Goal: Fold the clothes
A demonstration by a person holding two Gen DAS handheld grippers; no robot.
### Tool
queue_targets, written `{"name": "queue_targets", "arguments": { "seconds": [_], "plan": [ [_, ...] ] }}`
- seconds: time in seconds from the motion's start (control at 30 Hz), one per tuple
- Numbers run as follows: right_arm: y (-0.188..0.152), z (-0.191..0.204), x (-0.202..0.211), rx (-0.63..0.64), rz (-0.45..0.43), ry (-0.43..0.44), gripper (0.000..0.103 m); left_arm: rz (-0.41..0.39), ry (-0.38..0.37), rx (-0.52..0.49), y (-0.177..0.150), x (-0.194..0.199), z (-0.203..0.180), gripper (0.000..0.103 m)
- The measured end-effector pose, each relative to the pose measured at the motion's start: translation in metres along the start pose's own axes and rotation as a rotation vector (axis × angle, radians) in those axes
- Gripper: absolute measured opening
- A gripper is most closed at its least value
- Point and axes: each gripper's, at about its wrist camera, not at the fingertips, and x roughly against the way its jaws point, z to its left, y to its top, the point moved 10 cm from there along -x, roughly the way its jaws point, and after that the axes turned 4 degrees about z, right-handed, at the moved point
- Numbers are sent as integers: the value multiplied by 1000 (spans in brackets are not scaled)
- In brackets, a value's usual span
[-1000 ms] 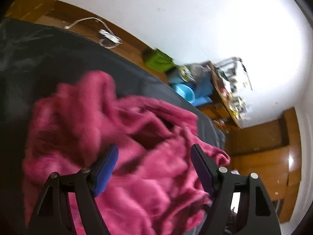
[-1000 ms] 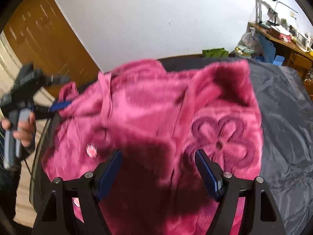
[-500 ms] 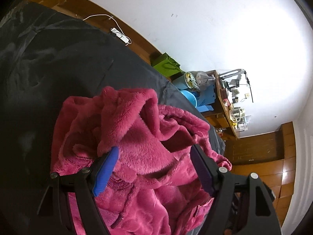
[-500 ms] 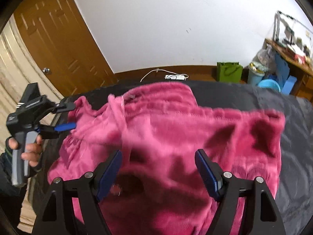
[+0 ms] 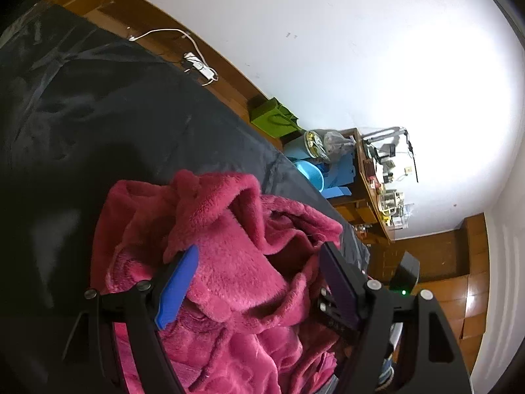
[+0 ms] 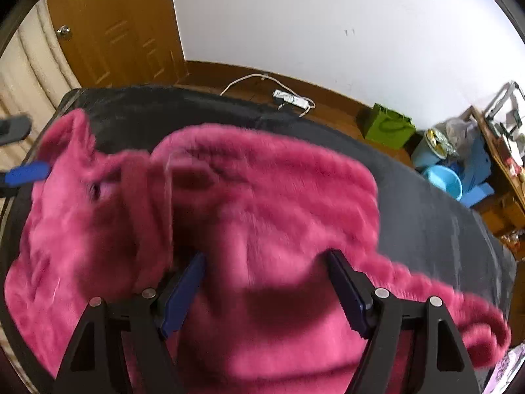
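Observation:
A crumpled pink fleece garment [image 5: 236,279] lies on a black sheet [image 5: 98,115]. My left gripper [image 5: 259,248] hovers over its bunched edge, open, with a raised fold of fleece between the wide jaws and neither pad pressing on it. The right wrist view shows the same garment [image 6: 262,190] spread wide across the sheet [image 6: 426,216], blurred by motion. My right gripper [image 6: 265,254] is open just above the fleece, holding nothing. At that view's left edge, a blue finger [image 6: 28,172] of the left gripper touches the garment's corner.
Beyond the sheet's far edge is wooden floor with a white power strip [image 6: 290,98] and cable, a green bag [image 6: 388,126], a blue basin [image 6: 443,185] and a cluttered wooden desk [image 5: 377,190]. A wooden door [image 6: 108,29] stands at the back left.
The right gripper has swept across the garment and rolled, so the flower-patterned part has left its view. In the left view the fleece has settled into a still heap, lower in the frame.

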Motion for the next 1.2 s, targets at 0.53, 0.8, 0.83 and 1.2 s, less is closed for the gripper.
{"name": "queue_targets", "arguments": {
  "seconds": [0.53,0.8,0.83,1.2],
  "plan": [
    [11,7,65,-114,-151,280,79,-30,-4,16,3,11,9,79],
    [-3,28,32,-82,-35,408,78,75,299,-110,4,-28,16,79],
    [-5,33,28,-73,-23,410,75,87,330,-114,4,-34,20,79],
    [5,4,82,-167,-241,267,15,-18,314,105,16,-23,35,32]
  ]
}}
